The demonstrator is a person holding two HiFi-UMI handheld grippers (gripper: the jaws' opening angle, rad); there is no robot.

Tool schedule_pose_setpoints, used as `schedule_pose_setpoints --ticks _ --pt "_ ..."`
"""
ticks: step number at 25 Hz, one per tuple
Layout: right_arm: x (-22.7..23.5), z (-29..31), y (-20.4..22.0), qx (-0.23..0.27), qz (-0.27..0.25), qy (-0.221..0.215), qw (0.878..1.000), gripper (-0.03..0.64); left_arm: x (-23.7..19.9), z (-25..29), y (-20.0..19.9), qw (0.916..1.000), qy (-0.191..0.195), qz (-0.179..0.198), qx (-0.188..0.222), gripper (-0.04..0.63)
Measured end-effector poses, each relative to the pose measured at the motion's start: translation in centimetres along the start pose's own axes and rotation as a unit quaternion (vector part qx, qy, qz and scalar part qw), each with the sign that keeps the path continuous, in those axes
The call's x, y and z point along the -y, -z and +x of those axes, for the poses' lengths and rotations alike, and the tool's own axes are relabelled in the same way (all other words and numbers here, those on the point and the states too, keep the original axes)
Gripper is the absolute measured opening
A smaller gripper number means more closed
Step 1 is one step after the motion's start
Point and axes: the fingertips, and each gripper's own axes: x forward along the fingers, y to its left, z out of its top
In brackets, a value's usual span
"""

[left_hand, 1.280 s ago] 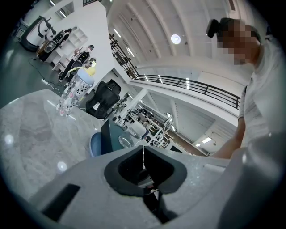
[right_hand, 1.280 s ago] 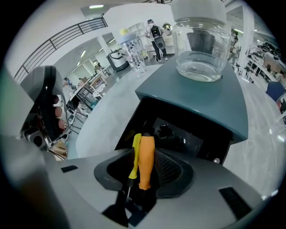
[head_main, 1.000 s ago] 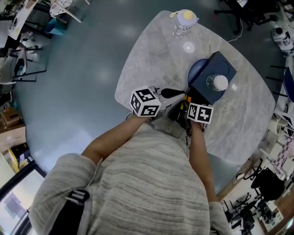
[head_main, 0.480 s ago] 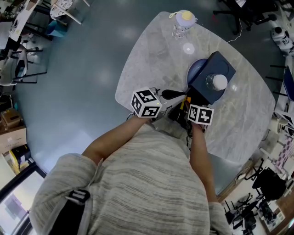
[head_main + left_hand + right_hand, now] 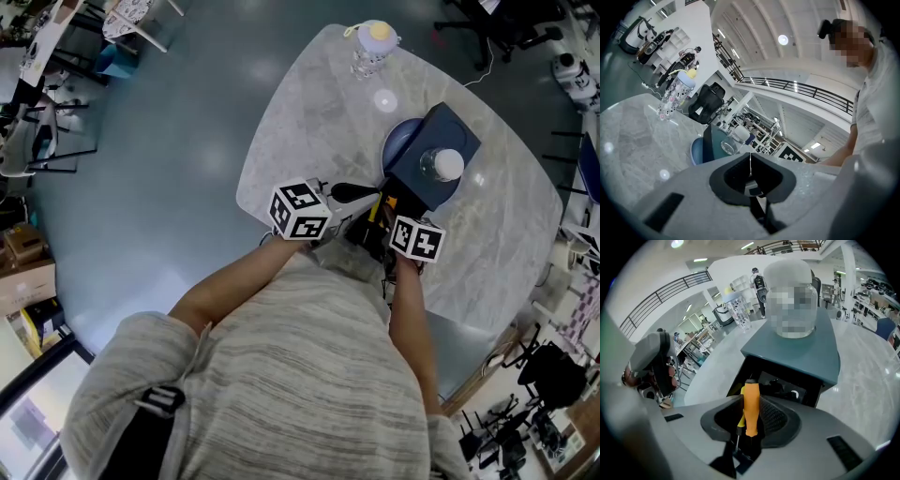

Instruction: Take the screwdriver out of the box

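Observation:
A dark teal box (image 5: 448,129) stands on the marble table (image 5: 309,122) with its front drawer (image 5: 783,383) open toward me. An orange-handled screwdriver (image 5: 751,404) stands upright between the pads of my right gripper (image 5: 751,420), just in front of the drawer mouth. That gripper's jaws have just been closing and now press on the handle. In the head view the right gripper (image 5: 386,214) points steeply down at the box front, with a bit of the screwdriver (image 5: 378,208) showing. My left gripper (image 5: 361,193) is shut and empty, level beside the drawer, and the left gripper (image 5: 750,161) faces the box (image 5: 708,145).
A glass jar with a white lid (image 5: 444,166) sits on top of the box, and a blue plate (image 5: 397,146) lies behind it. A clear water bottle (image 5: 373,45) stands at the table's far edge. Office chairs and clutter ring the table.
The right gripper's marker cube has shifted slightly right and toward me in the head view. The left gripper has stayed put.

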Motion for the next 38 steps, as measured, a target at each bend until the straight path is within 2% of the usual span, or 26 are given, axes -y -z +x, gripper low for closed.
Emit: schedule_pose_setpoints --ticks 11,20,32,38 --pt "-1.4 -3.8 -3.5 0.089 -0.004 -0.046 0.995 0.107 0.5 0.8 0.4 0.9999 -0.01 0.006 0.0 0.017" --pt "-1.2 -7.8 -5.4 0.146 -0.064 -0.083 0.984 0.107 2.3 2.7 1.1 0.9989 -0.041 0.017 0.011 0.017" --pt "0.7 -13.7 -7.3 0.222 -0.137 -0.139 0.955 0.107 4.3 5.3 4.0 0.9907 -0.135 0.016 0.007 0.017" --pt "1.7 -16.1 -7.7 0.246 -0.136 -0.162 0.946 0.106 4.6 5.6 5.7 0.9797 -0.199 0.018 -0.013 0.017"
